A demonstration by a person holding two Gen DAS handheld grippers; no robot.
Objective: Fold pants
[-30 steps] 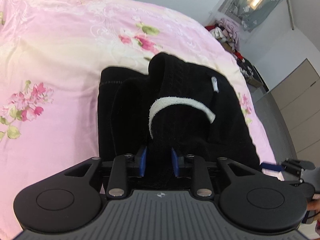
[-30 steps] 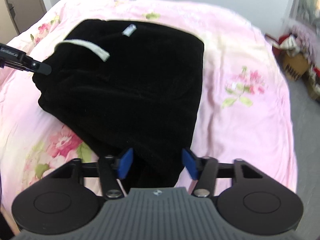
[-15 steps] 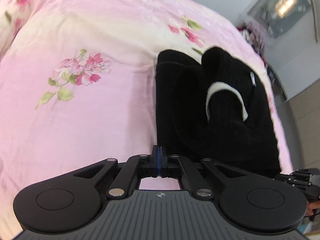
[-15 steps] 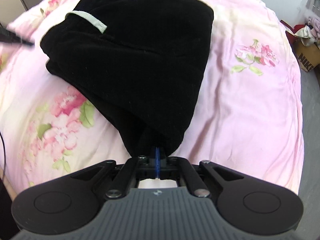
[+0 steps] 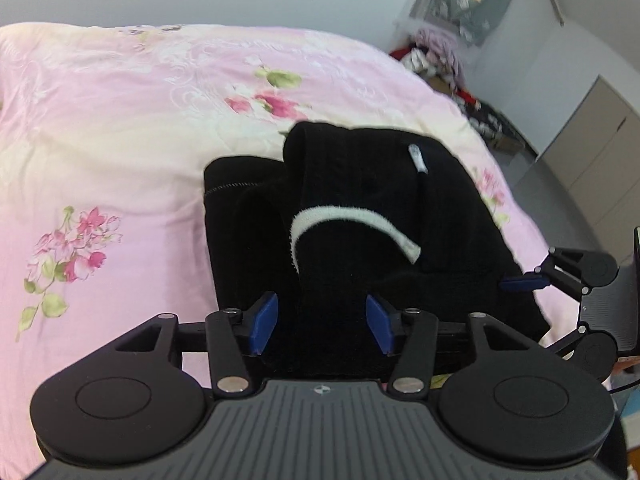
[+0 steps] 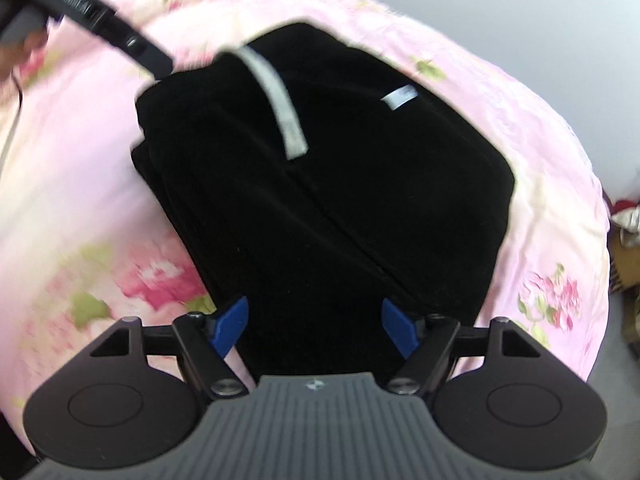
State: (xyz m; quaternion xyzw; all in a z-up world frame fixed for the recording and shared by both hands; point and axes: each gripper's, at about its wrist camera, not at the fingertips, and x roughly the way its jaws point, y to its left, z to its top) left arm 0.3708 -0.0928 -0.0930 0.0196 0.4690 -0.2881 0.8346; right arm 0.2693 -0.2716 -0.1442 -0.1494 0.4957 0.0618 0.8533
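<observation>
Floral pink quilt under plush black pants

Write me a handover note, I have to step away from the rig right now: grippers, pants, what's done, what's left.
Left gripper: jaws have just been opening, pads apart over the pants' near edge, nothing pinched.
Right gripper: likewise just opened, black cloth between its pads, not clamped.
Black pants: a folded bundle on the pink floral bedspread, white drawstring on top.
Left: tidy or fold again if needed.

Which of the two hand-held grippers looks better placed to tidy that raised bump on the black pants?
Probably the left hand-held gripper: its open jaws sit right below the raised fold with the white strip.
</observation>
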